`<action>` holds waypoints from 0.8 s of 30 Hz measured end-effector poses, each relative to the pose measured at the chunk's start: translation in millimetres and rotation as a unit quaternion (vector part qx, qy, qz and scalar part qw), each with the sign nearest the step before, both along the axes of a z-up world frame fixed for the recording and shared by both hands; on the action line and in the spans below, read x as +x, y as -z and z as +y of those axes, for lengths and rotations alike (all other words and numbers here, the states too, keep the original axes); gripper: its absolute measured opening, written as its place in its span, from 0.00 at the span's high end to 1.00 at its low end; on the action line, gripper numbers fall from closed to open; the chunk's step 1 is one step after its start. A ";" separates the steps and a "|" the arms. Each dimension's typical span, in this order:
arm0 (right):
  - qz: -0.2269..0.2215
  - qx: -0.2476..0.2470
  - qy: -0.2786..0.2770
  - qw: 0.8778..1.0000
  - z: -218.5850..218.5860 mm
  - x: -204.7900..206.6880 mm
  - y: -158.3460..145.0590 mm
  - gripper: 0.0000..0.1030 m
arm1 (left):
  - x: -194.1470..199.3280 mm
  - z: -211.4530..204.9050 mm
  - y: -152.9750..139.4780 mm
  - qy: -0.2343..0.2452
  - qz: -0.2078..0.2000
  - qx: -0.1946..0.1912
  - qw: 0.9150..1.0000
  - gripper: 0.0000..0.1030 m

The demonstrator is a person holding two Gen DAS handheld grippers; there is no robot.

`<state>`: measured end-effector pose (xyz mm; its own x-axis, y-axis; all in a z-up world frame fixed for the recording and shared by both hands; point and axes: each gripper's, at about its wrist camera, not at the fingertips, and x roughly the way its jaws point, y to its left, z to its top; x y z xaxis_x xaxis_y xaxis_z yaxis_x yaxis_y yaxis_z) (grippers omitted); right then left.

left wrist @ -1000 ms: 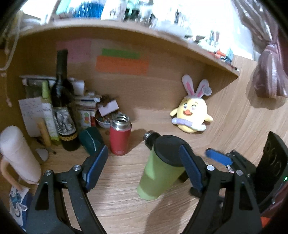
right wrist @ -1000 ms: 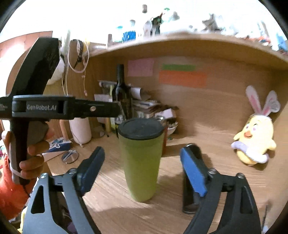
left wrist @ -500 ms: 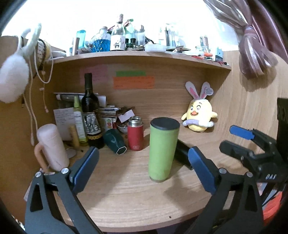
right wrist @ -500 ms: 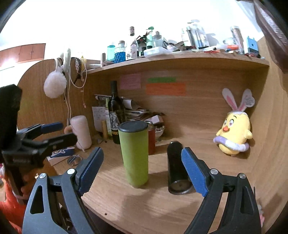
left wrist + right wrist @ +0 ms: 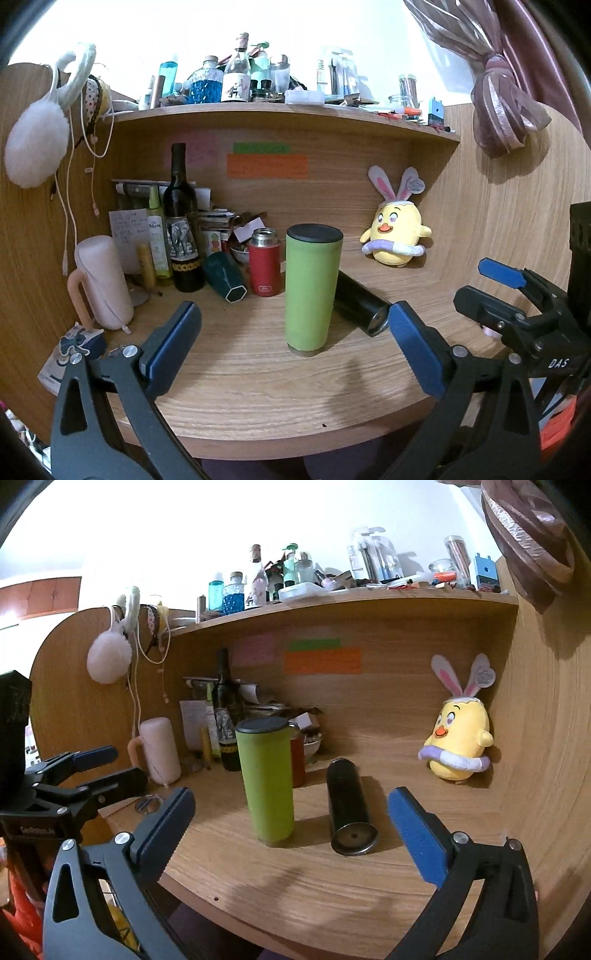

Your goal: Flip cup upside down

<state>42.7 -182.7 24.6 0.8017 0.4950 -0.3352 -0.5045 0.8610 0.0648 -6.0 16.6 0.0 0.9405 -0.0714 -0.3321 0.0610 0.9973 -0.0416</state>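
A tall green cup point(image 5: 311, 290) with a black end on top stands upright on the wooden desk point(image 5: 258, 384); it also shows in the right wrist view point(image 5: 266, 781). My left gripper point(image 5: 291, 349) is open and empty, pulled back near the desk's front edge, in line with the cup. My right gripper point(image 5: 291, 829) is open and empty, also held back from the cup. The right gripper shows at the right of the left wrist view point(image 5: 517, 314); the left gripper shows at the left of the right wrist view point(image 5: 74, 779).
A black cylinder point(image 5: 349, 808) lies on its side right of the cup. Behind stand a red flask point(image 5: 264, 262), a dark wine bottle point(image 5: 181, 221), a teal cup point(image 5: 225, 282) on its side, a pink mug point(image 5: 101, 284) and a yellow plush chick point(image 5: 395, 232). A cluttered shelf point(image 5: 288, 112) runs overhead.
Both grippers have drawn back and away from the green cup, which went from tilted near the left jaws to standing upright alone on the desk.
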 end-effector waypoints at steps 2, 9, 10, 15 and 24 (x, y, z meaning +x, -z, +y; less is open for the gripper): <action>-0.004 -0.002 0.002 1.000 -0.5 -2.1 -0.4 0.00 | -0.9 -1.1 0.5 -0.003 -0.001 0.001 1.000 0.00; -0.006 0.001 -0.003 1.000 -1.8 -5.0 -0.4 0.00 | -2.7 -4.4 1.4 0.000 -0.002 0.000 1.000 0.00; -0.005 0.000 -0.004 1.000 -1.9 -4.6 0.0 0.00 | -2.9 -4.8 1.7 0.000 -0.002 0.001 1.000 0.00; -0.002 0.003 -0.004 1.000 -1.9 -4.2 0.5 0.00 | -2.8 -5.5 1.7 0.000 -0.002 0.000 1.000 0.00; -0.001 0.002 -0.004 1.000 -0.6 -4.9 0.5 0.00 | -3.1 -6.2 2.3 -0.001 -0.001 0.000 1.000 0.00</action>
<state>37.8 -183.3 24.0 0.7989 0.5022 -0.3309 -0.5110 0.8570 0.0667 -9.1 10.3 -2.3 0.9412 -0.0695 -0.3305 0.0592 0.9974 -0.0412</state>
